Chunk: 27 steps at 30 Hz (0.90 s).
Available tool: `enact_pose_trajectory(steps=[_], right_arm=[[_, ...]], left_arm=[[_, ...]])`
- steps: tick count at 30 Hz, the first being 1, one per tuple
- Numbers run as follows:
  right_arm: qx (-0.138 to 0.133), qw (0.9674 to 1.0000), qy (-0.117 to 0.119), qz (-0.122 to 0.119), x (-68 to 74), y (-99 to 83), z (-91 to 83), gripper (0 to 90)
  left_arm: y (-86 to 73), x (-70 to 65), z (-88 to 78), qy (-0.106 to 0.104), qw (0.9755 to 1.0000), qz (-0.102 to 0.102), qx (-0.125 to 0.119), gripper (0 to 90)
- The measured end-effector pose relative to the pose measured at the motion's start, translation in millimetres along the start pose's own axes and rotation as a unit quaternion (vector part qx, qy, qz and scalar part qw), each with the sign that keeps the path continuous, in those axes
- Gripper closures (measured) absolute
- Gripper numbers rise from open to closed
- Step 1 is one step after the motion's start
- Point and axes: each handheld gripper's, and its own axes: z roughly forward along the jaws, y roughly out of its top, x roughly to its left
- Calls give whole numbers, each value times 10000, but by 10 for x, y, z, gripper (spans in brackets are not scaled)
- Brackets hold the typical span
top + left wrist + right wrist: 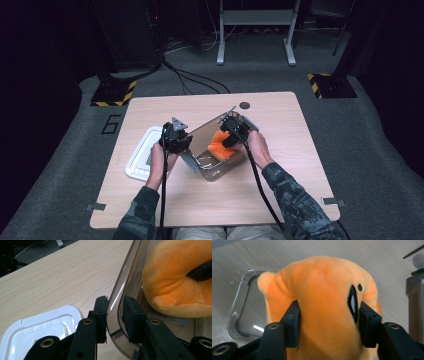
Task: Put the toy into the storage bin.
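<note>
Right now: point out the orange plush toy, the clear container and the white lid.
orange plush toy (324, 302): right gripper view, middle of its body between the jaws.
clear container (120, 287): left gripper view, its smoky wall above the jaws.
white lid (137, 160): high view, bare left part of its top.

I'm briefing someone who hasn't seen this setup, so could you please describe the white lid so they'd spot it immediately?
Start at the wooden table and look toward its left edge. Beside the clear container lies the white lid: flat, rectangular, with rounded corners, the one opaque white thing there.
</note>
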Motion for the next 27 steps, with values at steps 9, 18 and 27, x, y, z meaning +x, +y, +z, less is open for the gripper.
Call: enact_pose_trajectory(steps=[9, 18, 27], right_arm=[[-106, 9998, 94, 133, 4, -19, -76, 178], [-678, 9975, 207, 14, -2, -47, -329, 92], [-1070, 9940, 196, -93, -21, -201, -652, 30]], left_arm=[[13, -12, 9, 19, 10000, -26, 29, 723], [30, -31, 26, 67, 10000, -63, 34, 713], [36, -34, 28, 34, 9999, -58, 84, 690]])
